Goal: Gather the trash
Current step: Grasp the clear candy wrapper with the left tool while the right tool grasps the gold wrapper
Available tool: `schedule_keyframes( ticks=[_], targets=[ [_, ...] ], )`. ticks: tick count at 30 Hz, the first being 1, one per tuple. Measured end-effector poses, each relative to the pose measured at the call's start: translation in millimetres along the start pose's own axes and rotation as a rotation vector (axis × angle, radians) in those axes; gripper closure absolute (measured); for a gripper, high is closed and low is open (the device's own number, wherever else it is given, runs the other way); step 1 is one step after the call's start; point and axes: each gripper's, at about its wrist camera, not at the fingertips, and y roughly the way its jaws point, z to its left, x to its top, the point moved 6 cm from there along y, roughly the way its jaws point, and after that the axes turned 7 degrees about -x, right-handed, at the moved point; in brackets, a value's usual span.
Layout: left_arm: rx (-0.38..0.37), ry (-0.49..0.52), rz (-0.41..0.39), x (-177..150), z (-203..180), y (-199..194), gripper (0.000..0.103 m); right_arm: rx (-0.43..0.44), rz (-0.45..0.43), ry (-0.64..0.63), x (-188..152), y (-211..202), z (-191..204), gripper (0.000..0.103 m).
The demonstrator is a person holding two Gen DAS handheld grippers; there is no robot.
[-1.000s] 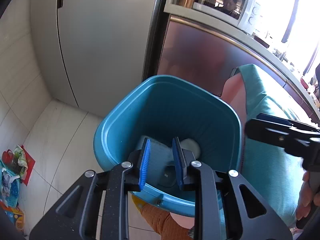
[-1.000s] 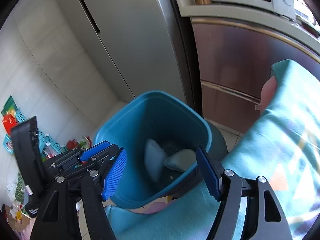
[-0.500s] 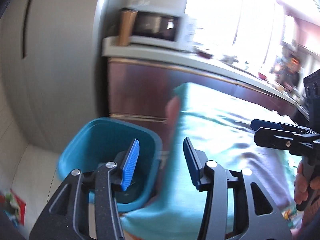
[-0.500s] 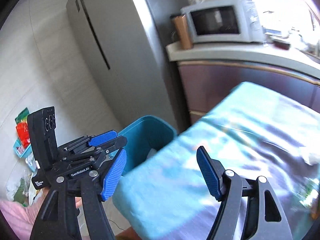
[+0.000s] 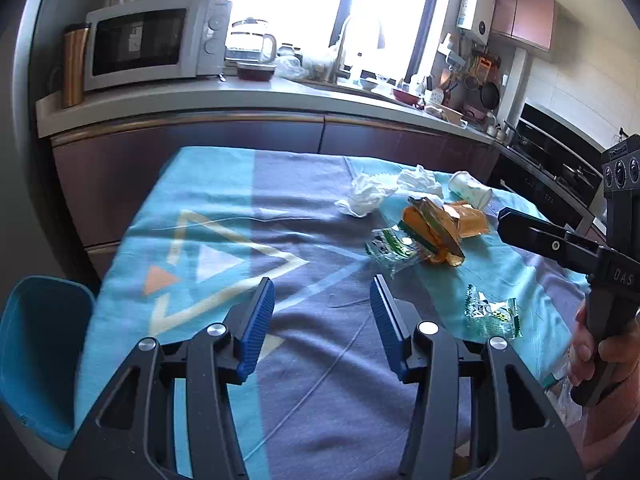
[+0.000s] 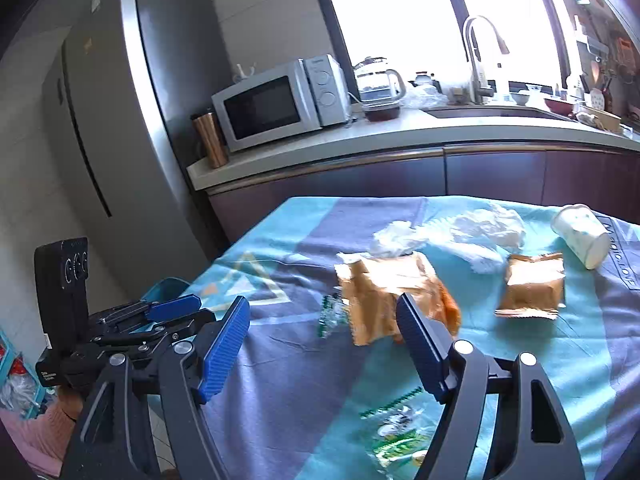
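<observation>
Trash lies on the teal and purple tablecloth (image 5: 280, 200): two crumpled white tissues (image 5: 364, 196), a tipped paper cup (image 5: 468, 190), orange wrappers (image 5: 432, 228) and two clear green wrappers (image 5: 490, 312). My left gripper (image 5: 322, 280) hovers open and empty over the cloth, short of the pile. My right gripper (image 6: 323, 300) has its jaws opening with nothing between them; the large orange wrapper (image 6: 384, 292) lies just beyond its fingertips. A green wrapper (image 6: 400, 428) lies under its right finger. The blue bin (image 5: 40, 340) stands on the floor off the table's left corner.
A counter behind the table carries a microwave (image 5: 148, 44), a glass kettle (image 5: 252, 44) and a sink faucet (image 6: 480, 52). A steel fridge (image 6: 100, 120) stands on the left. A hand (image 5: 600, 356) holds the right gripper's handle at the table's right edge.
Both grippers have swung away from above the blue bin to the table with the trash. The left jaws have widened. The bin now sits low at the left.
</observation>
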Motion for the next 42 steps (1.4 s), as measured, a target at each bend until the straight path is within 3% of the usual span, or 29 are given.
schedule_keyframes(
  ticks=[7, 12, 16, 18, 20, 21, 27, 32, 33, 37, 42],
  targets=[
    [-0.019, -0.011, 0.089, 2.0, -17.2, 49.8, 0.054, -0.108, 0.042, -0.049, -11.7, 33.0, -17.1, 0.03],
    [-0.013, -0.013, 0.111, 6.9, -18.0, 61.1, 0.052, -0.17, 0.059, -0.106, -18.2, 50.0, -18.2, 0.031],
    [-0.029, -0.038, 0.137, 9.1, -17.3, 73.2, 0.052, -0.183, 0.072, -0.096, -18.6, 54.2, -27.3, 0.053],
    [-0.036, -0.041, 0.151, 10.0, -18.2, 80.2, 0.052, -0.176, 0.074, -0.077, -18.9, 52.7, -33.4, 0.057],
    [-0.05, -0.048, 0.167, 10.3, -19.7, 87.2, 0.052, -0.162, 0.068, -0.068, -17.7, 48.1, -37.0, 0.068],
    [-0.054, -0.053, 0.173, 10.4, -20.1, 90.0, 0.052, -0.155, 0.065, -0.062, -16.7, 45.4, -39.0, 0.08],
    [-0.107, -0.094, 0.221, 10.6, -24.3, 108.9, 0.052, -0.077, 0.047, 0.031, -9.1, 32.6, -57.4, 0.092],
    [-0.149, -0.124, 0.259, 12.5, -29.3, 125.9, 0.053, -0.035, 0.041, 0.099, -6.2, 26.4, -71.0, 0.093],
    [-0.159, -0.133, 0.257, 14.1, -29.7, 127.9, 0.055, -0.026, 0.042, 0.112, -6.1, 26.0, -73.1, 0.093],
    [-0.184, -0.181, 0.267, 15.8, -27.7, 133.5, 0.08, -0.014, 0.034, 0.133, -5.9, 21.6, -76.3, 0.094],
    [-0.173, -0.197, 0.241, 15.3, -27.7, 131.4, 0.086, -0.006, 0.006, 0.137, -0.8, 12.9, -76.6, 0.094]
  ],
)
